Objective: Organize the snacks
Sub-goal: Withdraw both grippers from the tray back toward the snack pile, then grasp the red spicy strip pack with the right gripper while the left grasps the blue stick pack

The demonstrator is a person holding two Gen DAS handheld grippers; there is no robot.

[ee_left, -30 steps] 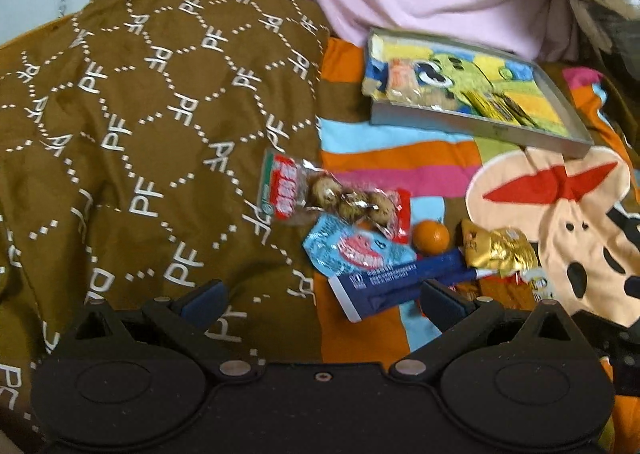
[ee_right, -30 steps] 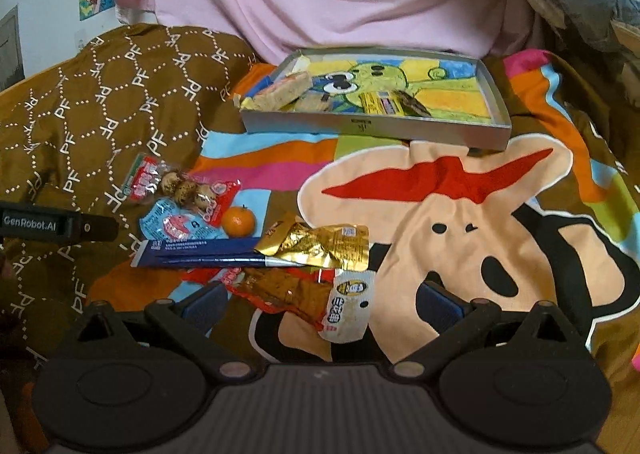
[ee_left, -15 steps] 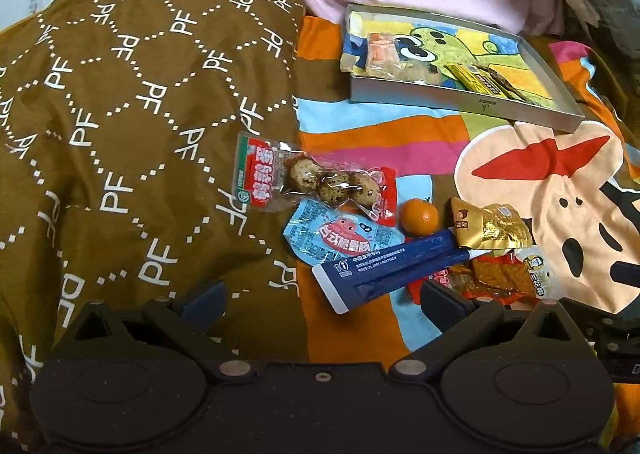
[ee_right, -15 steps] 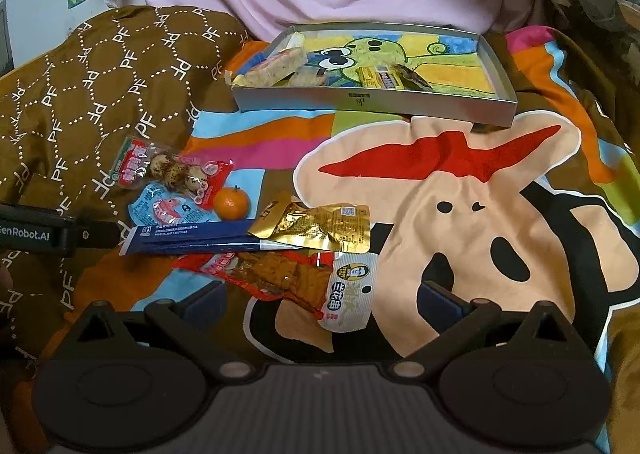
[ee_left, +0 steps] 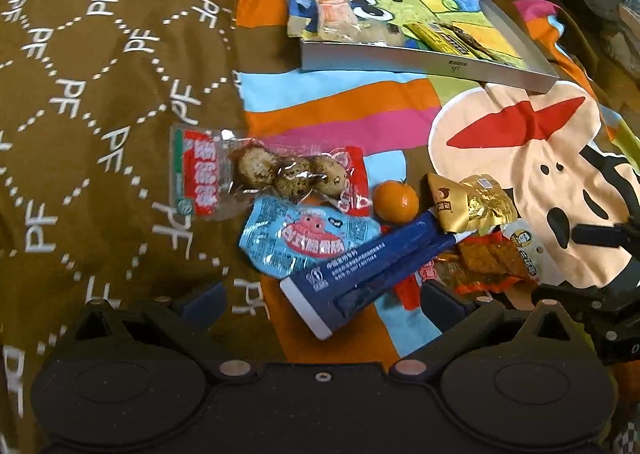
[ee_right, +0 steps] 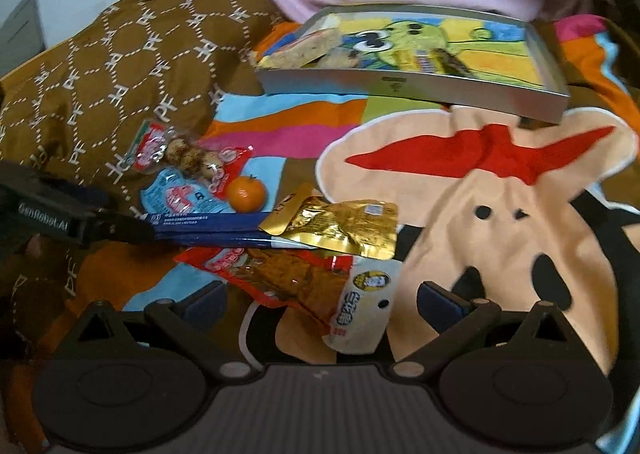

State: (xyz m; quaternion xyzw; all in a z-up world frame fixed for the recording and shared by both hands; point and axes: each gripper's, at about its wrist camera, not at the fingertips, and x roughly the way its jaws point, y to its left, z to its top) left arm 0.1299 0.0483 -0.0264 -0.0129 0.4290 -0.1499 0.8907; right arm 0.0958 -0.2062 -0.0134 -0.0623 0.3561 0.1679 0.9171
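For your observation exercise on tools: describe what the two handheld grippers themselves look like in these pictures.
Both look alike: a black body with two round discs, angled black linkage arms with silver pivot pins, and dark blue finger pads. The left gripper also shows in the right wrist view, with white "GenRobot.AI" lettering on its side. No cables or sleeves show.

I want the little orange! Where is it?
In the left wrist view the little orange lies mid-frame on the striped blanket, right of the quail egg packet and left of the gold packet.

Orange mandarin (ee_left: 395,201), gold packet (ee_left: 470,203), brown PF-patterned blanket (ee_left: 100,66).
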